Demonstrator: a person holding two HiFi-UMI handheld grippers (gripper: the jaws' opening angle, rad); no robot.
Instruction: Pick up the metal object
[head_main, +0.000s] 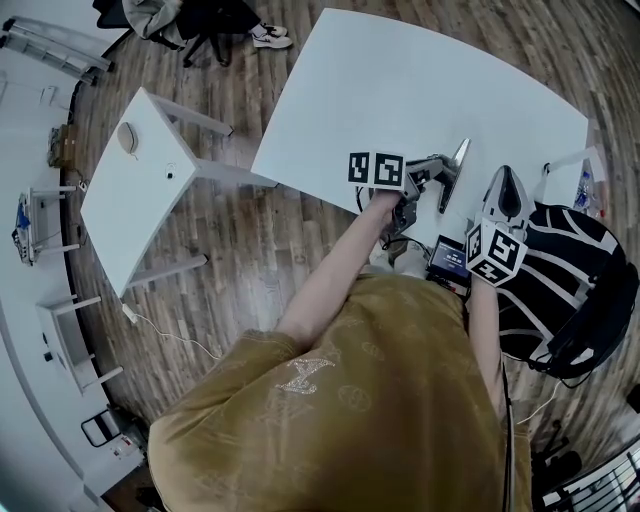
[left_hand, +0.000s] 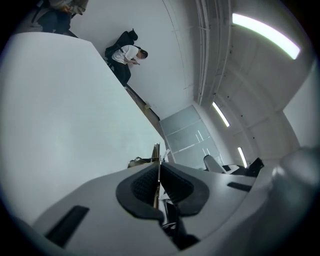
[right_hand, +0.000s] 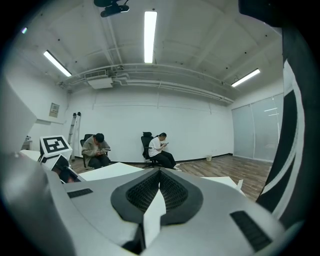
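Metal strip (head_main: 455, 172), thin and flat, sits over the near edge of the white desk (head_main: 400, 80), pinched between the pads of the left tongs (head_main: 437, 172). The right tongs (head_main: 505, 185) hang by the same edge of the desk, jaws pressed together. Wooden floor (head_main: 260, 250) surrounds the desk. A smaller white table (head_main: 130, 200) stands to the desk's left, and strip lights (right_hand: 150, 35) glow on the ceiling above.

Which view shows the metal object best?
Head view: the metal object shows full length, a thin strip clamped in the left gripper. Left gripper view shows only its edge between the pads. Right gripper view doesn't show it.
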